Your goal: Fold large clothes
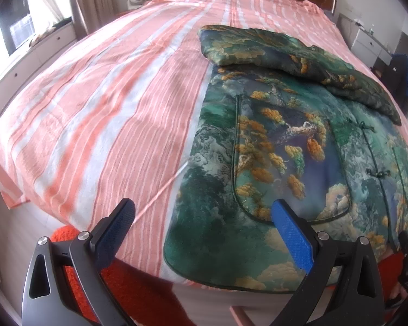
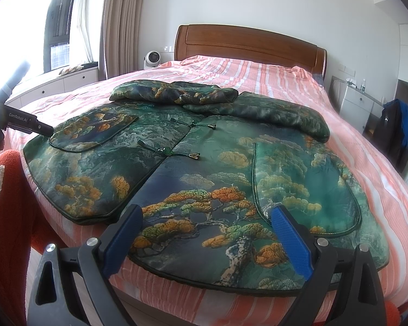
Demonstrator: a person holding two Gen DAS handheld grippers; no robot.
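A padded green jacket with a pine and cloud print lies face up on the bed, hem towards me, both sleeves folded across its top. It also shows in the left wrist view, on the right. My left gripper is open and empty, just above the jacket's near left hem corner. My right gripper is open and empty, hovering over the near right hem beside a pocket. The left gripper's body shows at the left in the right wrist view.
The bed has a pink and white striped sheet and a wooden headboard. A white fan stands beyond the bed, a white cabinet and dark clothing to the right. My orange sleeve is at the left.
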